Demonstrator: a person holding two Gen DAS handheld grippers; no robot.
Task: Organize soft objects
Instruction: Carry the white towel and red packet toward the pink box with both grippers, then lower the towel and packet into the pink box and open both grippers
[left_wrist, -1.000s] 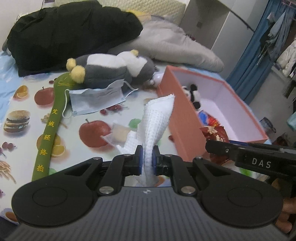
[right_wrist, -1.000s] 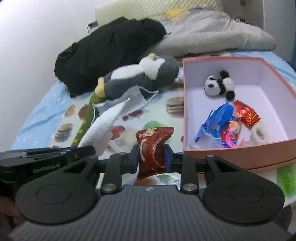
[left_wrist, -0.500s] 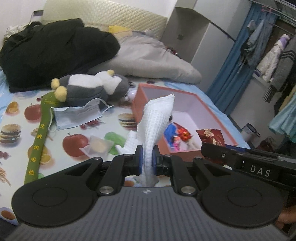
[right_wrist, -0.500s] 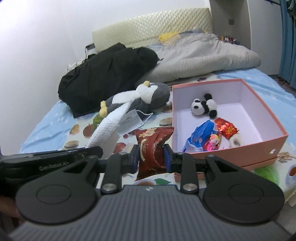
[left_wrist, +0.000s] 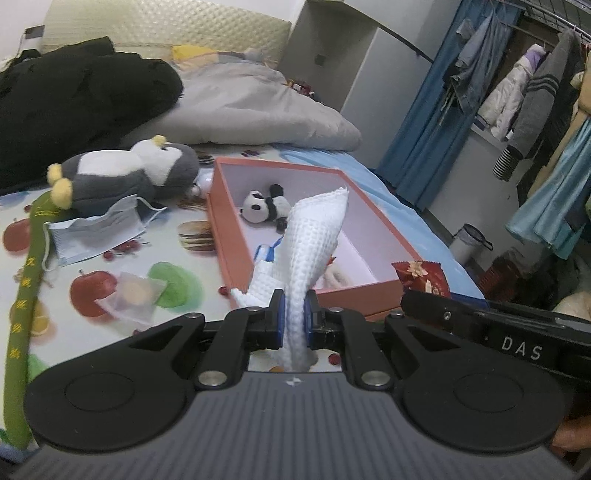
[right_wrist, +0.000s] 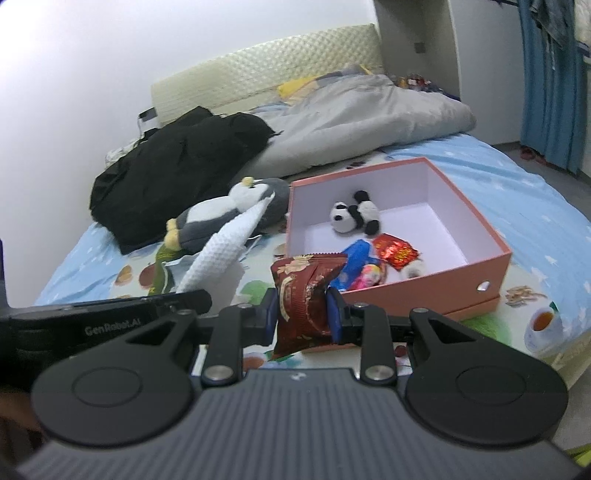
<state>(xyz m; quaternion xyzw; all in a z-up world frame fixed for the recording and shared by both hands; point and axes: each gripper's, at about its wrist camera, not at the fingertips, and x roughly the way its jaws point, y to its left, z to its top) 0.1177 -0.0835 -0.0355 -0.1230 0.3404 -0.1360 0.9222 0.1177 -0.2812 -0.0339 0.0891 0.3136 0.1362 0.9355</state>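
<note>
A white cloth (left_wrist: 312, 251) is pinched upright between the closed fingers of the left gripper (left_wrist: 294, 323). A red packet (right_wrist: 304, 295) is clamped in the right gripper (right_wrist: 302, 317) — fingers narrowed onto it. The box (right_wrist: 476, 221) is seen ahead of both fingertip pairs, a panda (right_wrist: 354, 216) lying inside — a penguin (left_wrist: 122, 175) beyond the left fingers.

Bed (right_wrist: 517, 192) w/ quilted headboard (right_wrist: 266, 70), blue curtain (left_wrist: 432, 122).

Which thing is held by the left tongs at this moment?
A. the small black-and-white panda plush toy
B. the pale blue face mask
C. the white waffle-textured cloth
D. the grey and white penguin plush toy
C: the left tongs are shut on the white waffle-textured cloth, which stands up between their two blue pads.
</note>
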